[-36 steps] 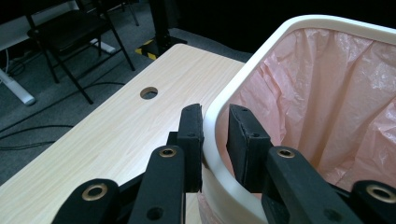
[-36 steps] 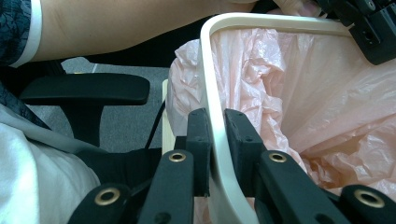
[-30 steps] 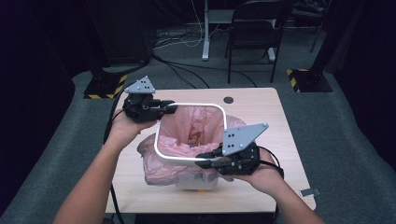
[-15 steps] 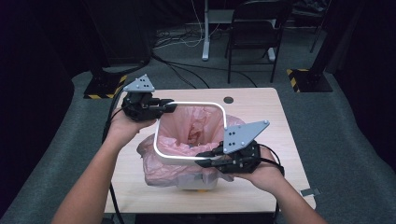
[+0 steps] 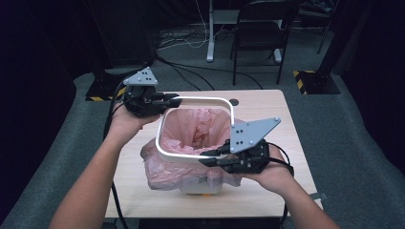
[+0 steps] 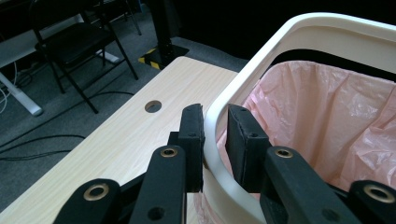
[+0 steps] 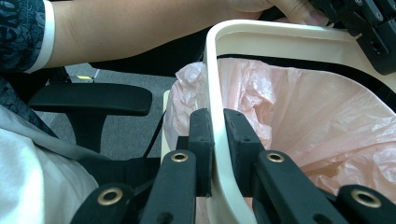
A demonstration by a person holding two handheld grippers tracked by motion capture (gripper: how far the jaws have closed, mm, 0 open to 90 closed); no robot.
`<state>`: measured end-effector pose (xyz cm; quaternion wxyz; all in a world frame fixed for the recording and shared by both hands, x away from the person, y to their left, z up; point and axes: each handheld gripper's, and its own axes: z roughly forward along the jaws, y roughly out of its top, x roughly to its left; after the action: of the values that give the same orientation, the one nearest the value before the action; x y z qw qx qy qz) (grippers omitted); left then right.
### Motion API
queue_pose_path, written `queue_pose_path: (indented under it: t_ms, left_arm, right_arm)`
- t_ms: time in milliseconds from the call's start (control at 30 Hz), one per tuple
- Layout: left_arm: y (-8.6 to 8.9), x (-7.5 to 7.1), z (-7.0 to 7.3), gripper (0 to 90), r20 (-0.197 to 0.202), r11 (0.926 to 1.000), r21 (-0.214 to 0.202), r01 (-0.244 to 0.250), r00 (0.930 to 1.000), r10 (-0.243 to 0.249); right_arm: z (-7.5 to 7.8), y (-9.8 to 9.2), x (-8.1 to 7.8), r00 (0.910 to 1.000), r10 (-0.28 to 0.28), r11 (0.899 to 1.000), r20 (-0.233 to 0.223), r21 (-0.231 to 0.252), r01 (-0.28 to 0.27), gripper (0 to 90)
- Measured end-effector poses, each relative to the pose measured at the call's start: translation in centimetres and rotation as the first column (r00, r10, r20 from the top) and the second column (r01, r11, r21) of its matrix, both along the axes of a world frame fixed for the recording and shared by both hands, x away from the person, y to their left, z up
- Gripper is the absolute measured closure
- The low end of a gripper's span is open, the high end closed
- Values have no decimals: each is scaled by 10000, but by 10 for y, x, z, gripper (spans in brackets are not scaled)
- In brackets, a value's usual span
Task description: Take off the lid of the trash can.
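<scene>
I am holding a white rim ring (image 5: 196, 102) above a small white bin (image 5: 203, 183) lined with a pink plastic bag (image 5: 191, 131), one gripper on each side. My left gripper (image 5: 167, 101) is straddling the ring's far left corner; in the left gripper view its jaws are standing either side of the ring (image 6: 299, 28), the outer pad against the plastic and the inner one (image 6: 245, 140) showing a thin gap, so that hold is looking loose. My right gripper (image 5: 212, 157) is pinching the ring's near edge, and in the right gripper view the two pads are pressing flat on the thin wall of the ring (image 7: 219, 93) with bag film just behind.

The ring is hanging slightly tilted over the bin on the wooden table (image 5: 267, 109), with the bag's mouth puffing up through it and its skirt spilling over the bin's left side.

The risks I am judging from here:
- The left hold is slipping if I pull sideways, so the ring could twist and drop at that corner.
- The bag film is sitting close to my right inner pad, so lowering the ring could drag or tear it.
- With the ring tilted, one side could seat first and jam, tipping the light bin.
- Loose bag folds could be bunching under the ring and stopping it seating evenly.
</scene>
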<state>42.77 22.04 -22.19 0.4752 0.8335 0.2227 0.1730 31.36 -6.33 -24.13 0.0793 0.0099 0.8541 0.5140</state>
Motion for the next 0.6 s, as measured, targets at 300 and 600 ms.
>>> queue_pose_path:
  t_ms: [300,600]
  left_arm:
    - [-1,0,9,762,3,9999,-105,62,10000,-62]
    - [-5,1,16,761,-45,9996,-186,232,9997,-233]
  right_arm:
    - [9,-1,0,10000,29,10000,-8,62,-29,821]
    - [18,-4,-3,9999,98,9999,56,70,-98,827]
